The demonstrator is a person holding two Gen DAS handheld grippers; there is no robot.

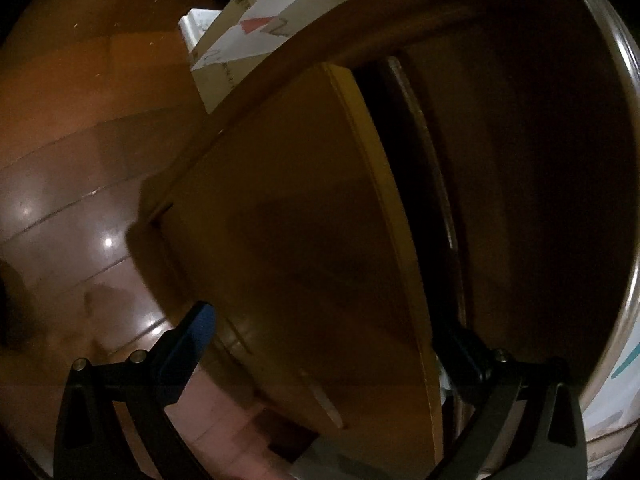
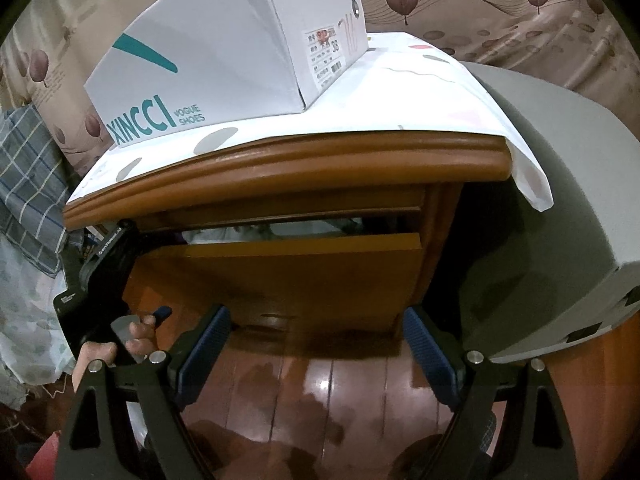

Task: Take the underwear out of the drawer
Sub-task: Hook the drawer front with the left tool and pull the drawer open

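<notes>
A wooden nightstand (image 2: pixel 280 168) has its drawer front (image 2: pixel 304 272) pulled out a little. Pale cloth (image 2: pixel 280 229) shows in the gap above the front; I cannot tell if it is underwear. My left gripper (image 1: pixel 332 340) is wide open, straddling the drawer front (image 1: pixel 304 240): one finger outside (image 1: pixel 192 344), the other (image 1: pixel 468 356) in the dark gap behind it. It shows in the right wrist view (image 2: pixel 104 280) at the drawer's left side. My right gripper (image 2: pixel 316 344) is open and empty, low in front of the drawer.
A white shoe box (image 2: pixel 224 48) stands on a white spotted cloth (image 2: pixel 420 96) on the nightstand top. A grey panel (image 2: pixel 560 208) is to the right. Plaid fabric (image 2: pixel 28 184) hangs to the left. Glossy wooden floor (image 2: pixel 340 400) lies below. Boxes (image 1: pixel 240 40) stand beyond the drawer.
</notes>
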